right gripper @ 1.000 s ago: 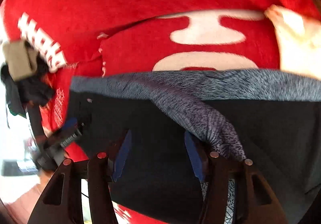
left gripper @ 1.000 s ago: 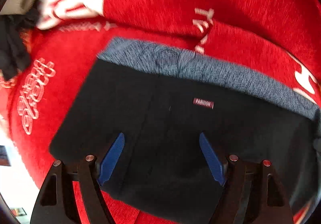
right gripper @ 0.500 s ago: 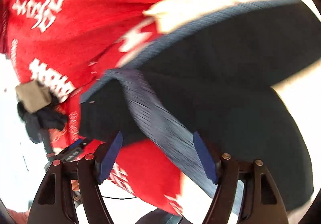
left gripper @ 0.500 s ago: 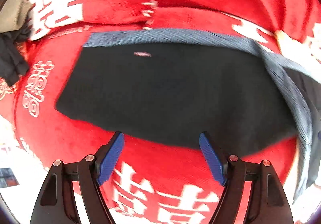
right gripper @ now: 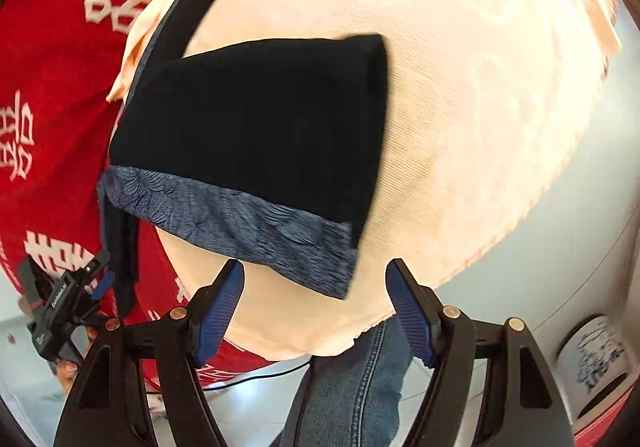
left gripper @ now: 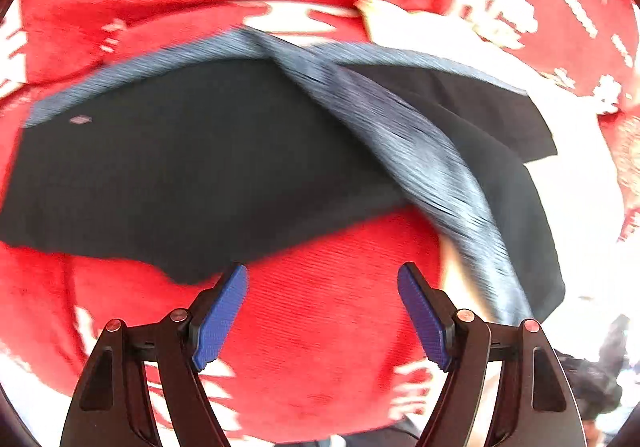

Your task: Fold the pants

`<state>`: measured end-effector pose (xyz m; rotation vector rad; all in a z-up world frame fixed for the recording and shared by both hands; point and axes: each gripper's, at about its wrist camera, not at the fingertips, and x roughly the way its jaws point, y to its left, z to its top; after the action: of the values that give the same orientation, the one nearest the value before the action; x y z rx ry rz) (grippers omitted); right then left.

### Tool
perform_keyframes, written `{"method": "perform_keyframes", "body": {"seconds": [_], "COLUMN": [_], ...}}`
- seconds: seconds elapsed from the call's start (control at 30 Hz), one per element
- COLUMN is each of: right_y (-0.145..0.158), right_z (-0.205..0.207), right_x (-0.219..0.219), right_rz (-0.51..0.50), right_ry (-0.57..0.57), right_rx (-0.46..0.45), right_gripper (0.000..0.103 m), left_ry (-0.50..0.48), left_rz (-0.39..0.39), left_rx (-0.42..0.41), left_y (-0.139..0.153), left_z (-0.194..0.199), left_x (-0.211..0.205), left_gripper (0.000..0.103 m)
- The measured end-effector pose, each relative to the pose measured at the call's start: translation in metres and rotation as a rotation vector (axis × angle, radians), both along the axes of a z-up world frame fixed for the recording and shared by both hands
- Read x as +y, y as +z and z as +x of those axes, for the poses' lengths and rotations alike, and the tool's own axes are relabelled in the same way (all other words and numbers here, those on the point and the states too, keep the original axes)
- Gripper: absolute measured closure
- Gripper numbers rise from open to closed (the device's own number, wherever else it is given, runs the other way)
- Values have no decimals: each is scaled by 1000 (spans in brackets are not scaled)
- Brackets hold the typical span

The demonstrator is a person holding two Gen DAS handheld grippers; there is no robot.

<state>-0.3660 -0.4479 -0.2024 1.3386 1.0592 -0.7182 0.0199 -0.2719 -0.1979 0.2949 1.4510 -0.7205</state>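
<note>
A red cloth (left gripper: 328, 347) with white letters covered the bench, and a pale peach cloth (right gripper: 460, 107) lay over one part of it.

Nearest in the left wrist view, the left gripper (left gripper: 322, 311) had its blue fingers (left gripper: 220, 315) spread wide with nothing between them, only red cloth. Just past the fingertips lay the black pants (left gripper: 192, 167). The near edge almost touched the left finger. Farther off, beyond and to the right of the fingers, the grey band (left gripper: 420, 151) was flipped over on a slant, so the pants were not flat there. This picture was blurry.

In the right wrist view, the right gripper (right gripper: 316, 307) was also spread wide and held nothing. Just ahead of its fingertips was the grey band, then a flat black part of the pants on the peach cloth.

I think a fold was partly done. To do the next bit well, each gripper should pinch one edge of the cloth, low and close to a corner. Both should lift together, lay the cloth over evenly, and line up the edges. The slanted band may bunch up, so smooth it first.
</note>
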Motion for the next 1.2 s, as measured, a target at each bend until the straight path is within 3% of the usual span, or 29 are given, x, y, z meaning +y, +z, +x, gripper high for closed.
{"method": "perform_keyframes", "body": {"seconds": [0.13, 0.3, 0.33, 0.37, 0.4, 0.47, 0.53, 0.6, 0.83, 1.0, 1.03, 1.07, 1.13, 1.2], "right_y": [-17, -34, -36, -35, -35, -25, -4, 17, 77, 85, 83, 81, 72, 65], "right_z": [-15, -11, -10, -17, -16, -12, -3, 9, 89, 161, 172, 181, 196, 204], "right_x": [-4, -16, -17, -18, -20, -24, -36, -54, -162, -253, -268, -279, -299, -308], "right_rz": [55, 106, 115, 133, 152, 165, 154, 143, 47, -44, -64, -80, -116, -135], "right_ry": [-39, -14, -12, -6, 2, 7, 48, 75, 189, 257, 267, 273, 291, 314], "right_rx": [-108, -176, -181, -194, -207, -247, -296, -343, -446, -428, -417, -407, -341, -269], "right_gripper": [26, 29, 35, 65, 89, 89, 89, 89, 89, 89, 89, 86, 83, 53], "left_ry": [-46, -76, -76, -73, -70, -68, -67, -74, -49, 6, 18, 32, 77, 101], "left_rz": [-68, -42, -38, -39, -46, -63, -83, -96, -180, -168, -163, -157, -137, -81], "left_rx": [66, 158, 167, 177, 178, 191, 224, 227, 89, -59, -84, -112, -198, -233], "left_y": [-5, -33, -36, -39, -38, -36, -33, -26, 20, 38, 42, 45, 53, 53], "left_z": [-26, -44, -46, -47, -48, -50, -52, -52, -14, 35, 42, 47, 56, 62], "left_x": [-28, -61, -66, -71, -75, -82, -92, -103, -170, -212, -209, -209, -195, -183], "left_gripper": [24, 24, 24, 24, 25, 26, 42, 43, 43, 42, 37, 23, 18, 18]}}
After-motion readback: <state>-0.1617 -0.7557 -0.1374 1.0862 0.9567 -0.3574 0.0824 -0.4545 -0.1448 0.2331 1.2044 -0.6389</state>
